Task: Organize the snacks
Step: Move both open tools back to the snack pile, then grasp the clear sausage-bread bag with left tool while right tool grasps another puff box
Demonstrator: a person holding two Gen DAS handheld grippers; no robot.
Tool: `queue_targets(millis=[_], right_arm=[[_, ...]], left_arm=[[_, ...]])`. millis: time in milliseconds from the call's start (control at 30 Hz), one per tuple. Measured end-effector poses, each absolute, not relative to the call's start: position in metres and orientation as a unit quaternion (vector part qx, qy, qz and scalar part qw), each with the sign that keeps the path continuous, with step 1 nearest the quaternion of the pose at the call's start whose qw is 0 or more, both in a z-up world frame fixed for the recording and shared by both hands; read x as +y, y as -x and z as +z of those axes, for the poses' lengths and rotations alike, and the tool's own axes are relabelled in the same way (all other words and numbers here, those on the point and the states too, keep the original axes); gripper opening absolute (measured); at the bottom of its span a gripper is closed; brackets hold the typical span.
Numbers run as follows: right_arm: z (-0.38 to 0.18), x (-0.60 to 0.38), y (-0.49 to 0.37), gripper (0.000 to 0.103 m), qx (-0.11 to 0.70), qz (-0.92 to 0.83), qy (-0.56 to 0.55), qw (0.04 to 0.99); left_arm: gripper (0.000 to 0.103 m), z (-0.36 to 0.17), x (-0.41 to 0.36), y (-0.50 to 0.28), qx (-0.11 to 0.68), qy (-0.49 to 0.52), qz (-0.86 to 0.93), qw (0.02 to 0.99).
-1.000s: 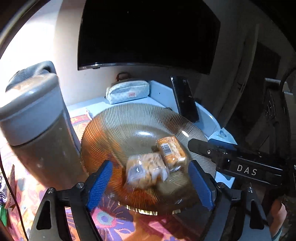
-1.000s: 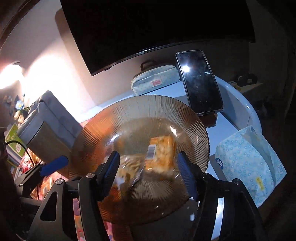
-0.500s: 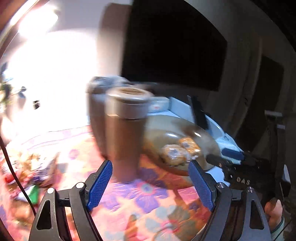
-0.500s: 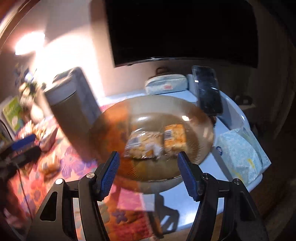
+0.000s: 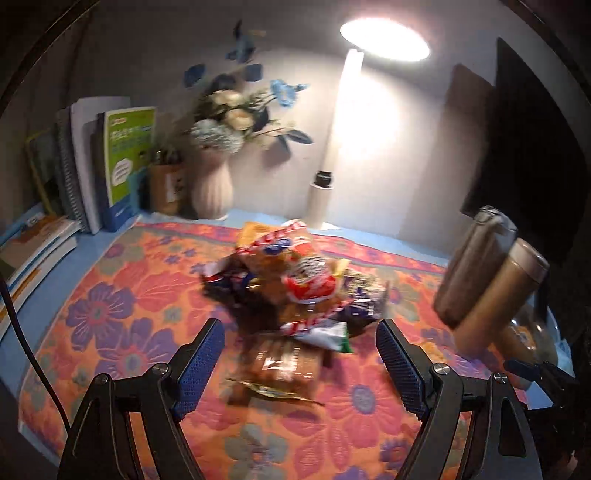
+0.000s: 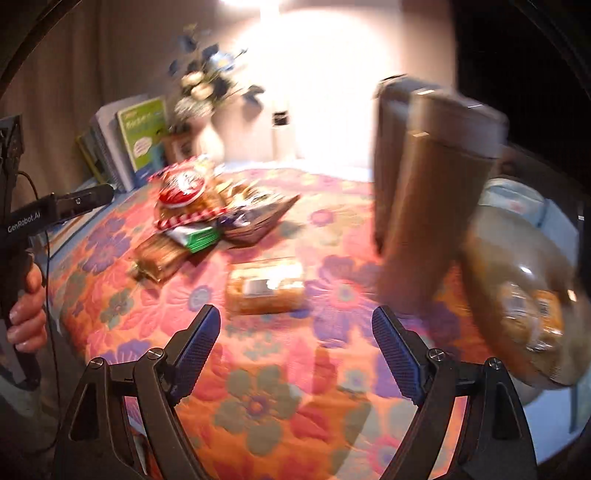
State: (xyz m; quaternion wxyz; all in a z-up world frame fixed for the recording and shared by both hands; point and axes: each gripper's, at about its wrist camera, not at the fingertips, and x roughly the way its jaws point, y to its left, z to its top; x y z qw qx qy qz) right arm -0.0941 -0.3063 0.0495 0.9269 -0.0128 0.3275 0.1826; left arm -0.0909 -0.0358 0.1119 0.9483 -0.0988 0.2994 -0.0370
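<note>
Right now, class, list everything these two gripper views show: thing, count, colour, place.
Snack pile: one heap, mixed red, blue and green packets, mid-cloth.
Wrapped snack: one, tan in clear wrap, alone on the cloth before the right gripper.
Glass plate: one, amber, far right, holding two wrapped snacks.
Tumbler: one, brown with a grey lid, beside the plate.
Tablecloth: one, orange, floral.
Vase of flowers: one, cream, at the back.
Books: several, upright, back left.
Lamp: one, white, lit.
Left gripper: black with blue pads, open, empty.
Right gripper: same, jaws just opened, nothing between them.
Hand: one, on the left gripper's handle.
</note>
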Motion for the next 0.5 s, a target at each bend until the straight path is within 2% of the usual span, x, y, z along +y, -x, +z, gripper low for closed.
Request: queue_targets(millis=[233, 500], right_arm=[[0.039, -0.269, 0.061, 0.084, 0.324, 0.212, 0.003, 0.922], [0.024, -0.268, 0.04, 0.084, 0.335, 0.209, -0.01, 0.919]], left_arm=[[0.082, 0.069, 0.012, 0.078, 0.333, 0.12, 0.008, 0.935], [0.082, 0.035, 0.018, 0.057, 0.355, 0.123, 0.01, 0.927]])
